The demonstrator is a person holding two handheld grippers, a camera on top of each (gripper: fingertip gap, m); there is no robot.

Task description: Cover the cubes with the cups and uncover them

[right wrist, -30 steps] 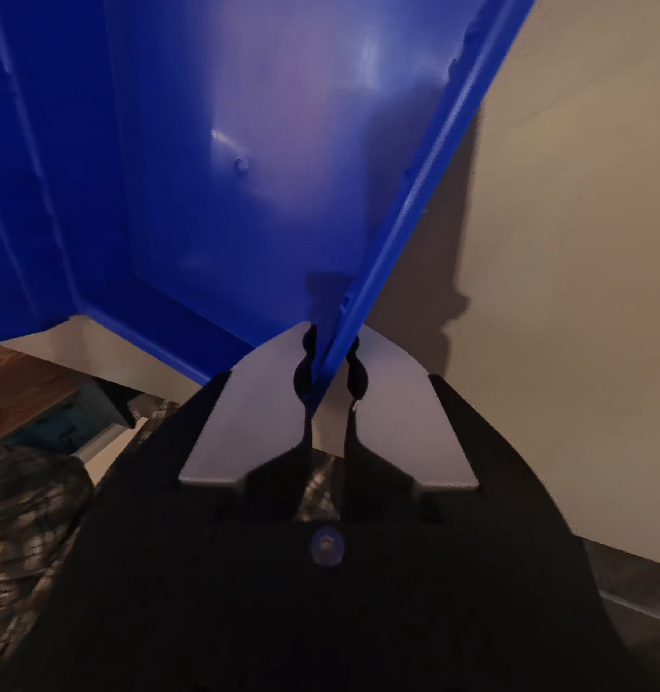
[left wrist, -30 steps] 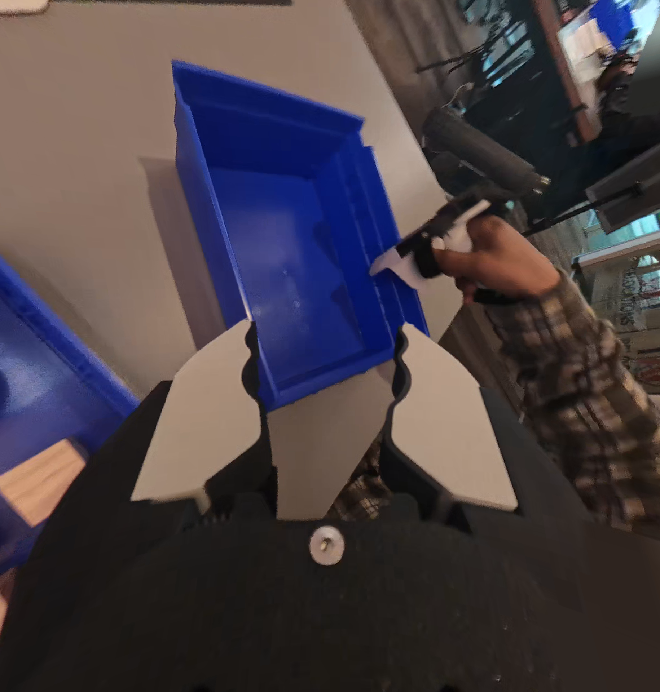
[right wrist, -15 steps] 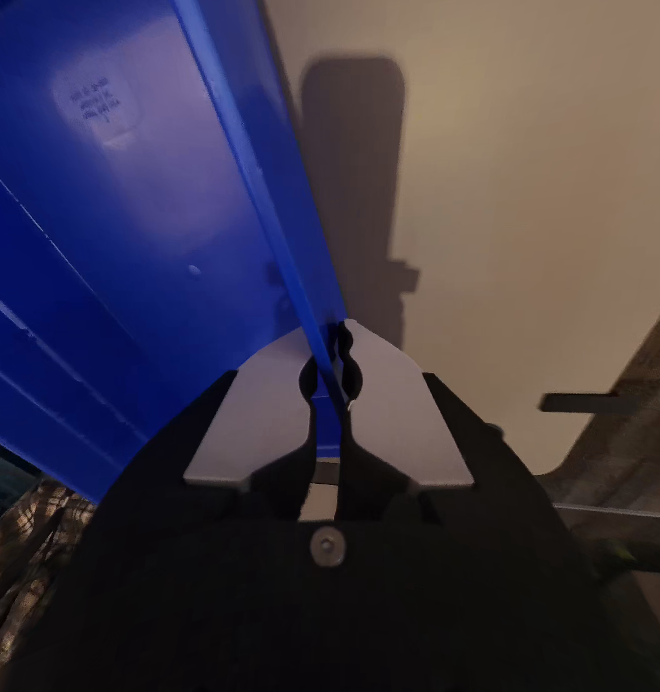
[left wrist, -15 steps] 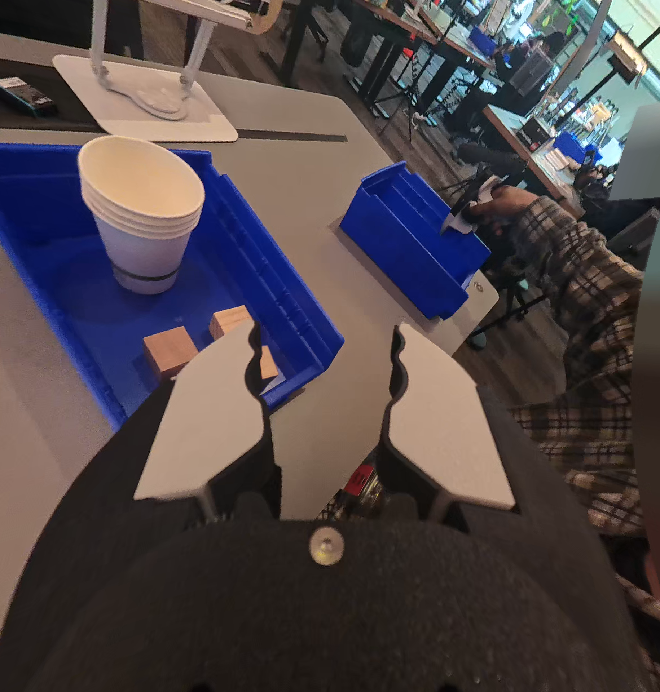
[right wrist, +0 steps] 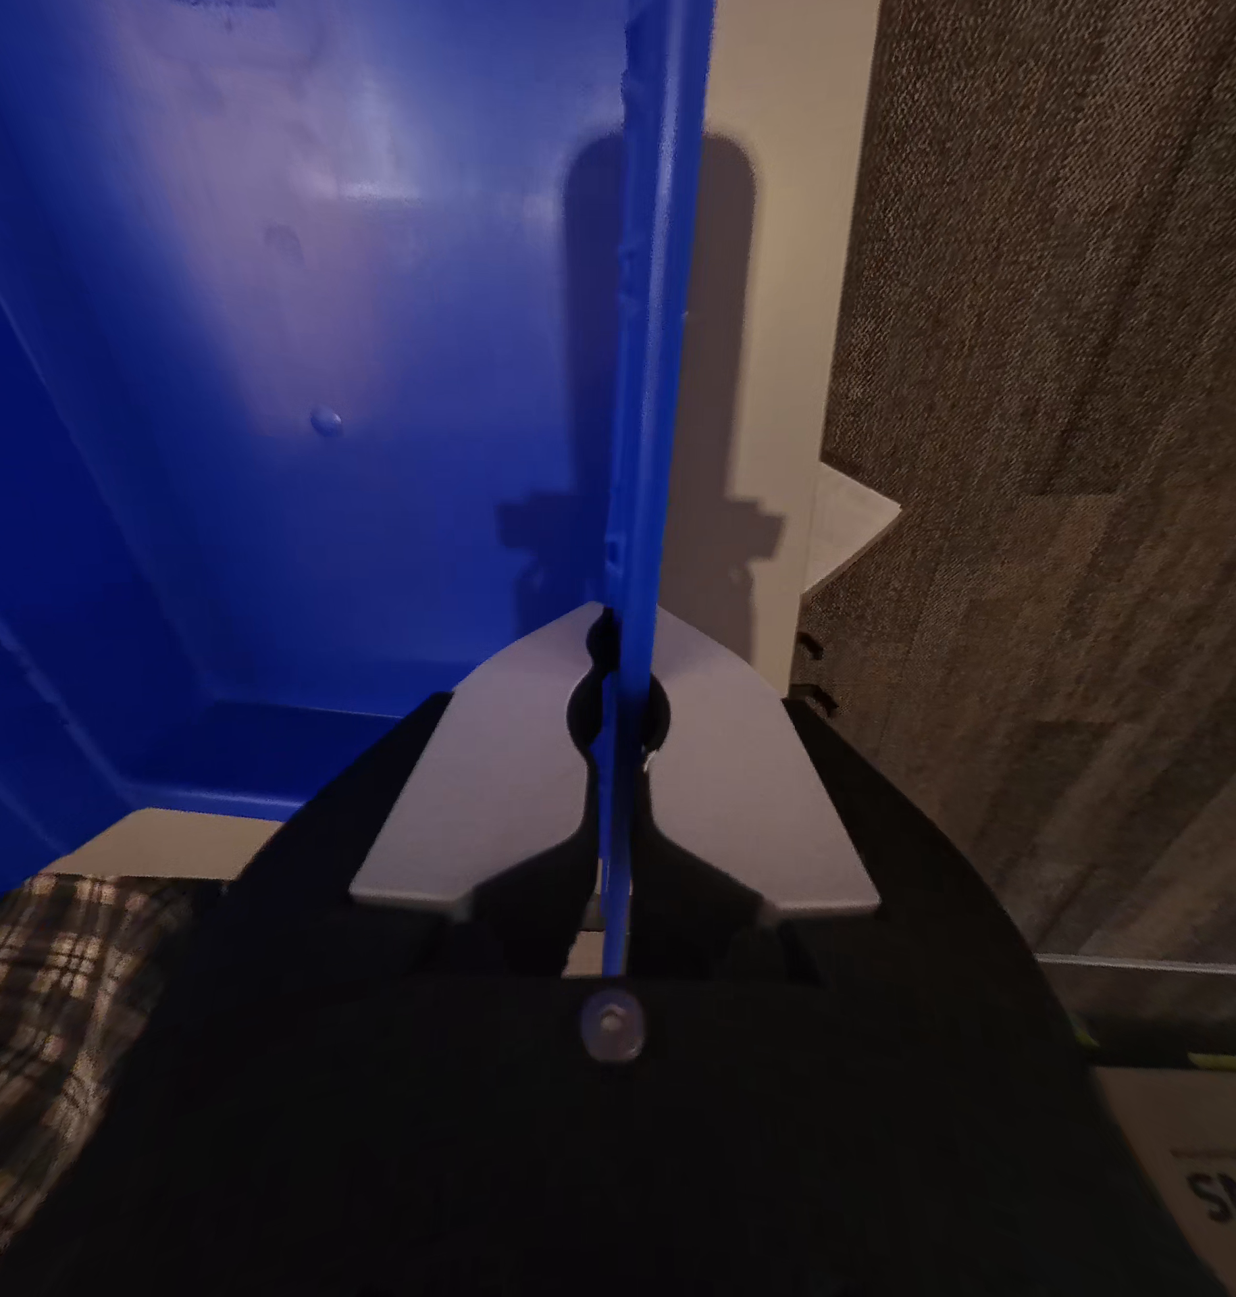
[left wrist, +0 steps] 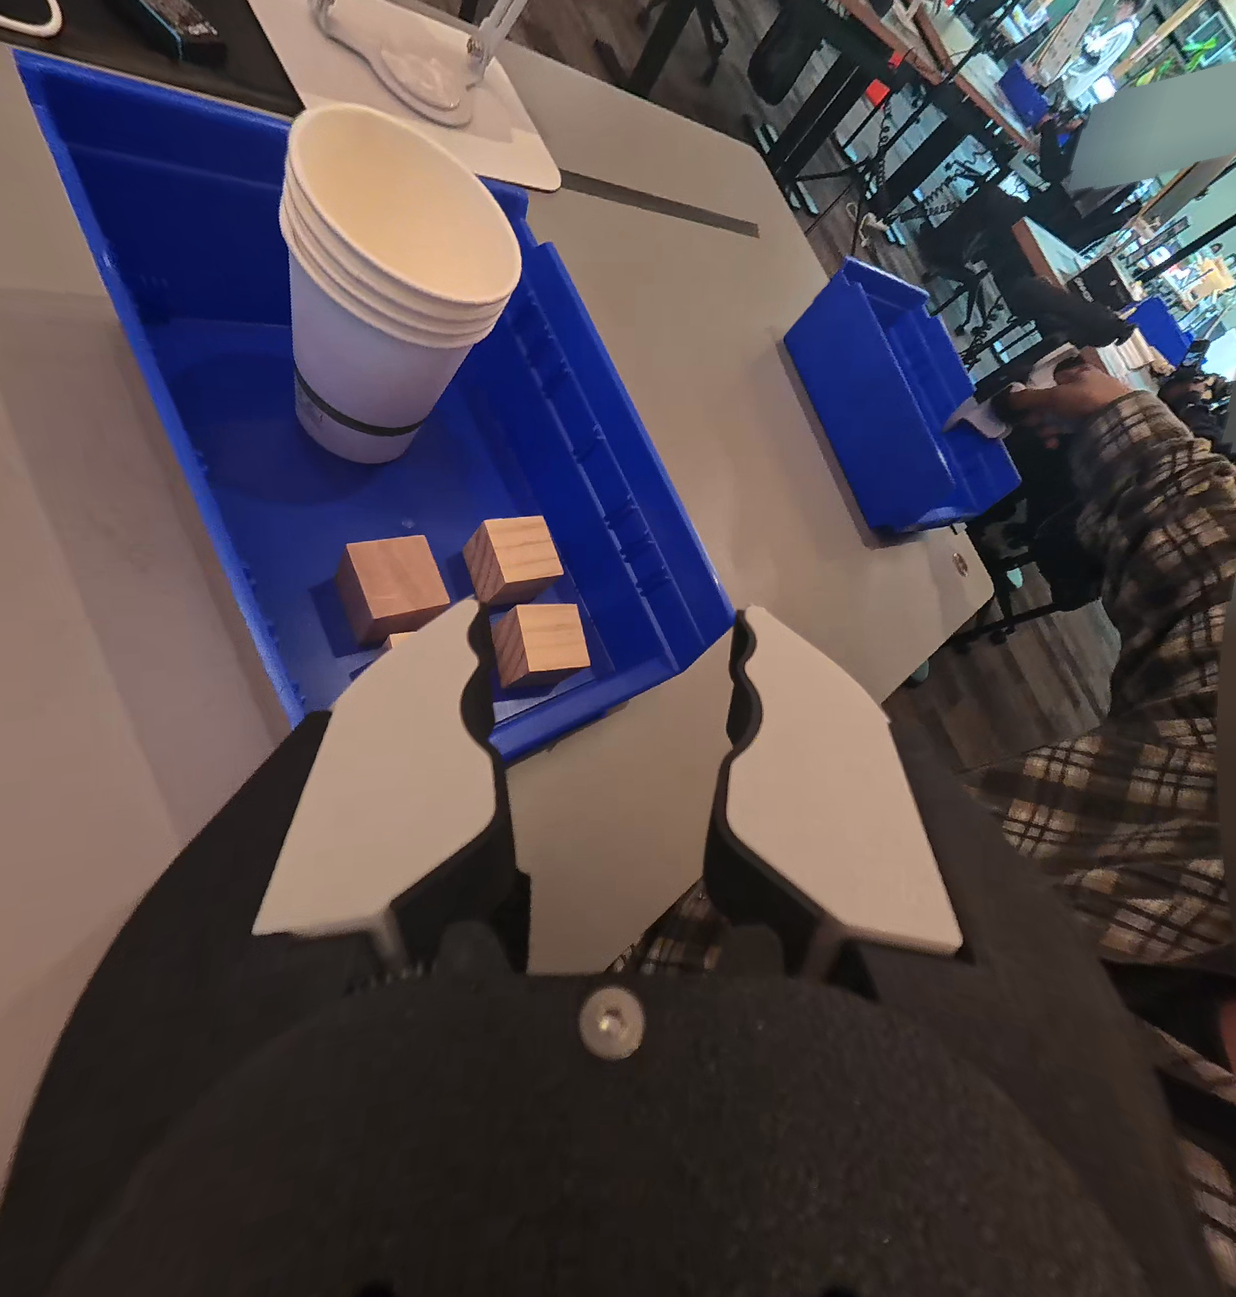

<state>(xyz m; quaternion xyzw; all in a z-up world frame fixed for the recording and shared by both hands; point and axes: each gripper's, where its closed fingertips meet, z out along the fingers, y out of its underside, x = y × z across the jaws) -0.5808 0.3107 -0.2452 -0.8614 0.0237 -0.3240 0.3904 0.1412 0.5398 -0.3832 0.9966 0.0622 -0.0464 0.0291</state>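
Observation:
A stack of white paper cups (left wrist: 390, 281) stands upright in a large blue bin (left wrist: 180, 231). Several wooden cubes (left wrist: 513, 558) lie at the bin's near end, one partly hidden by my left finger. My left gripper (left wrist: 605, 617) is open and empty, just above the bin's near corner. A small blue bin (left wrist: 875, 393) sits at the table's right edge. My right gripper (right wrist: 626, 621) is shut on this small bin's wall (right wrist: 661, 316); it also shows far off in the left wrist view (left wrist: 980, 414), held by a hand in a plaid sleeve.
The grey table (left wrist: 671, 295) ends close right of the small bin, with floor (right wrist: 1057, 351) below. A white stand base (left wrist: 419, 77) sits behind the large bin. Desks and chairs fill the room beyond.
My left gripper swung from over the small bin to the large bin and closed in on the cubes. My right gripper kept its hold while the small bin turned in its view.

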